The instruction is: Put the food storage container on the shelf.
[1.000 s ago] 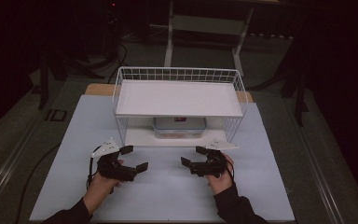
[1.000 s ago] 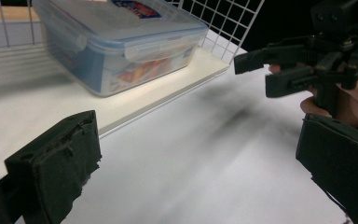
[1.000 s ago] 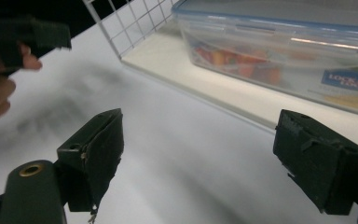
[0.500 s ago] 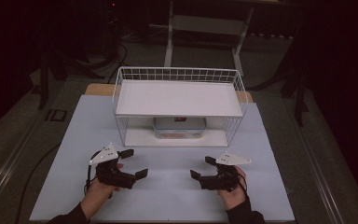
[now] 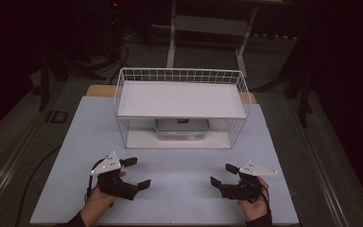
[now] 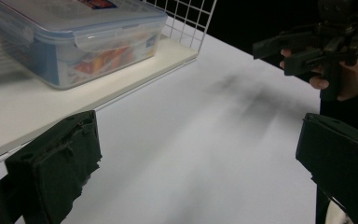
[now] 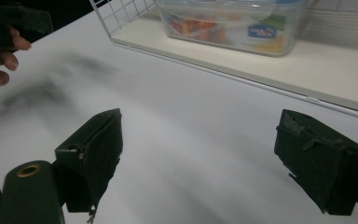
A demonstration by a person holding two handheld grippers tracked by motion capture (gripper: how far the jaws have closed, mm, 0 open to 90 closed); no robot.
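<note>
One lidded plastic container (image 5: 182, 129), label unreadable, on wire rack (image 5: 181, 75); left claw (image 5: 138, 173) and right claw (image 5: 223, 174) released above tabletop (image 5: 179, 177).

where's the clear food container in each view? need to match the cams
High view: food container at centre, on the lower shelf of the wire rack.
Left gripper view: food container upper left, beyond the left jaw.
Right gripper view: food container top centre-right.
Shared landmark: the lower shelf's white front edge, under the container.
</note>
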